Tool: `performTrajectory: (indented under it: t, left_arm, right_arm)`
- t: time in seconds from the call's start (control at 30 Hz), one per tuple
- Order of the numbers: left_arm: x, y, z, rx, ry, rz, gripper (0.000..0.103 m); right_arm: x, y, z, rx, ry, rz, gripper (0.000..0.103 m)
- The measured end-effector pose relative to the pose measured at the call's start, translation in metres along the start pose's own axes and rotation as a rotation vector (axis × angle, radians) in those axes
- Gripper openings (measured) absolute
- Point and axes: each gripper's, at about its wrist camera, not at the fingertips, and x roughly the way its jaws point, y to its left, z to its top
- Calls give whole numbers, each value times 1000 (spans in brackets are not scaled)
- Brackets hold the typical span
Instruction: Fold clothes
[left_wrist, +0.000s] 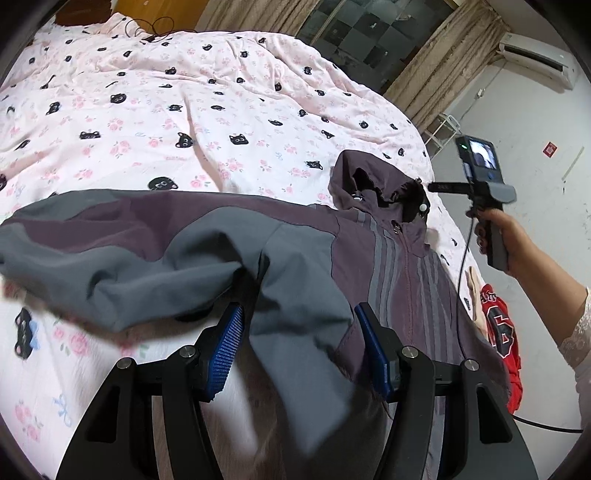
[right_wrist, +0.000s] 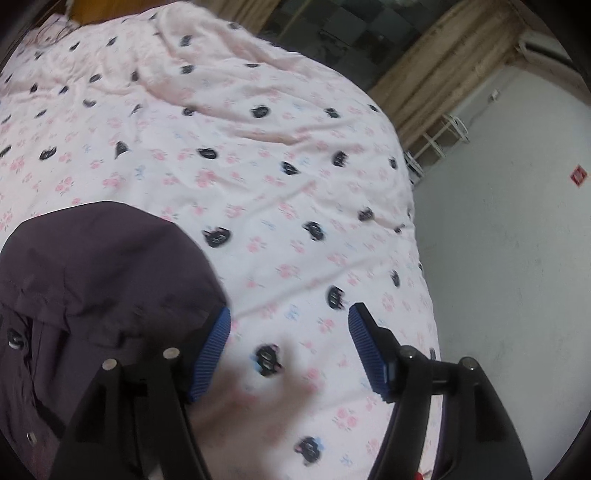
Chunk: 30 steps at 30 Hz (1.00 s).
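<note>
jacket | purple-grey, hooded, zipped | front up on bed

**A bedroom in a home**

A wide bed fills most of both views, covered with a pink sheet printed with black cat faces and small flowers. Beyond it hang brown curtains on either side of a dark window. An air-conditioning unit is mounted high on the plain white wall, and a small white wire rack stands near the curtain. Clothes lie on the bed: a purple-and-grey hooded jacket and a red garment.
</note>
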Motion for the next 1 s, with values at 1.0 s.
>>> performTrajectory:
  t: [1.0]
  left_arm:
    - [-111, -60, -138, 379, 49, 196, 56]
  right_arm:
    - [-302, 41, -351, -76, -154, 386, 71]
